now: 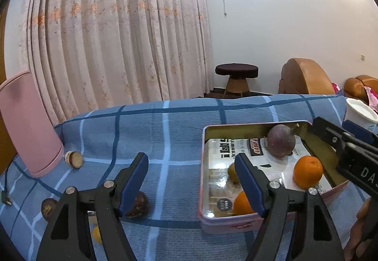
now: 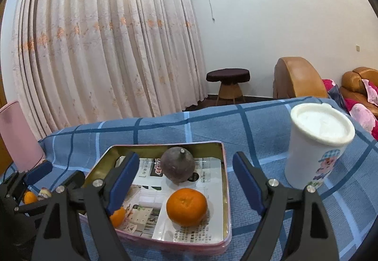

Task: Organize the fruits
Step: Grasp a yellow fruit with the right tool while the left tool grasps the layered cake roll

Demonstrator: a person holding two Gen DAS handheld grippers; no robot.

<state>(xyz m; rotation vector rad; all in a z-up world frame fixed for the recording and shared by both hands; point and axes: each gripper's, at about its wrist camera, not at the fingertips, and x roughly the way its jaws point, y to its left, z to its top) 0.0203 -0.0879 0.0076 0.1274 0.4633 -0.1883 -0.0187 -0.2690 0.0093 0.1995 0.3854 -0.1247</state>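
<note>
With both grippers empty and their jaws apart, the loose dark fruit [image 1: 139, 206] lies on the cloth left of the tin [image 1: 250, 129], just beside the left gripper [image 1: 191, 178], while the right gripper [image 2: 186, 187] hovers over the tin.

Two oranges [image 2: 186, 206] and passion fruit [image 2: 177, 167] in tin [image 2: 225, 190], cup [image 2: 316, 145] right.

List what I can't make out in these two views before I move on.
- Left wrist view: the brown fruit on the cloth is half hidden behind the left gripper's finger.
- Left wrist view: a yellow fruit shows only as a sliver.
- Right wrist view: one orange in the tin sits partly behind a finger.
</note>
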